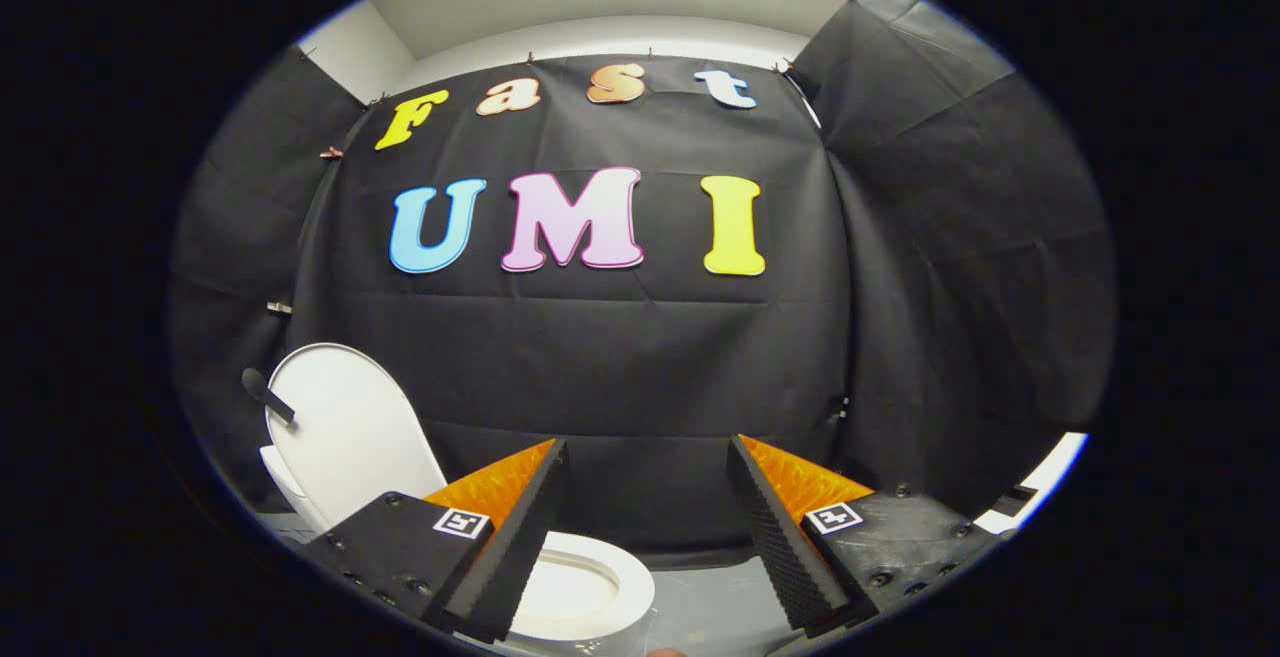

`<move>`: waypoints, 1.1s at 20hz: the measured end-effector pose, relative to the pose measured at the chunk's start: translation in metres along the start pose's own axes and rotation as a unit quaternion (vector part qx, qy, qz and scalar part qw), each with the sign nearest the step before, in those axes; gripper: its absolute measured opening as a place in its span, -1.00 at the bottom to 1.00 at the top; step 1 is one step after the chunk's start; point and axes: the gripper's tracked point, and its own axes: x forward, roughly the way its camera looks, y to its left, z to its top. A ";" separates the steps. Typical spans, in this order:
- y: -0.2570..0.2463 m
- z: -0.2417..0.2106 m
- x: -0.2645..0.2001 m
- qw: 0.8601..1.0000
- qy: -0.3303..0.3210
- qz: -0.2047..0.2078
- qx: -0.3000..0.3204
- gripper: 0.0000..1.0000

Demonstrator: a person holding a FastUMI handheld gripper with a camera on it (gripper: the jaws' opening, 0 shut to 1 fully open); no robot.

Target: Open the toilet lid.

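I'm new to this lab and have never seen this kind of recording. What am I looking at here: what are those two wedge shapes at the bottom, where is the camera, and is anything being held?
The camera is a fisheye lens riding on a hand-held gripper, a two-finger tool that a person carries; there is no robot arm. It looks forward along the tool, so the two wedge shapes are the gripper's own fingers, with ribbed inner faces. They stand wide apart with nothing between them, so nothing is held.

Beyond the one finger stands a white toilet. Its lid is already raised, standing nearly upright, and the open seat and bowl show just ahead of that finger. A small dark handle sticks out from the lid's edge. Behind everything hangs the black cloth wall of the booth, and grey floor shows between the fingers.
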 end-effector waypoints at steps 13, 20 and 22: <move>-0.041 0.007 -0.014 0.998 -0.045 -0.008 -0.050 0.94; -0.030 0.012 -0.019 0.995 -0.057 -0.001 -0.077 0.95; -0.027 0.016 -0.020 0.995 -0.066 0.002 -0.075 0.97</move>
